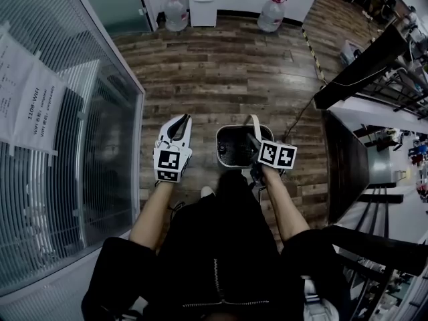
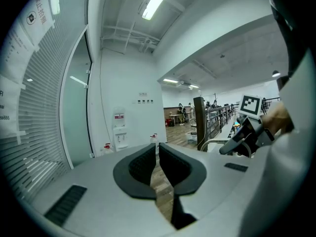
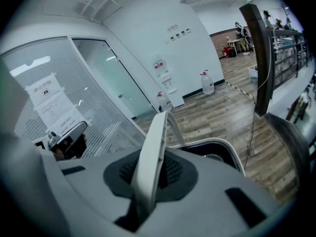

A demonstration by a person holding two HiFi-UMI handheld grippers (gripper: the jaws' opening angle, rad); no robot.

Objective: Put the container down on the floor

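The container (image 1: 225, 154) is a grey bin with a dark inside and a pale bail handle (image 1: 255, 122). It sits just ahead of the person's legs, over the wooden floor (image 1: 221, 72). My right gripper (image 1: 253, 140) is shut on that handle. In the right gripper view the handle (image 3: 154, 147) runs up between the pads and the container's rim (image 3: 224, 146) curves beyond them. Whether the container's base touches the floor I cannot tell. My left gripper (image 1: 180, 122) hangs to the left of the container, apart from it. Its jaws (image 2: 157, 158) are together with nothing in them.
A glass wall with blinds and taped paper notices (image 1: 73, 146) runs close along the left. A dark desk (image 1: 344, 159) and a cable (image 1: 302, 111) lie to the right. Far ahead stand a water dispenser (image 1: 202, 0) and two water jugs (image 1: 176, 13), (image 1: 272, 15).
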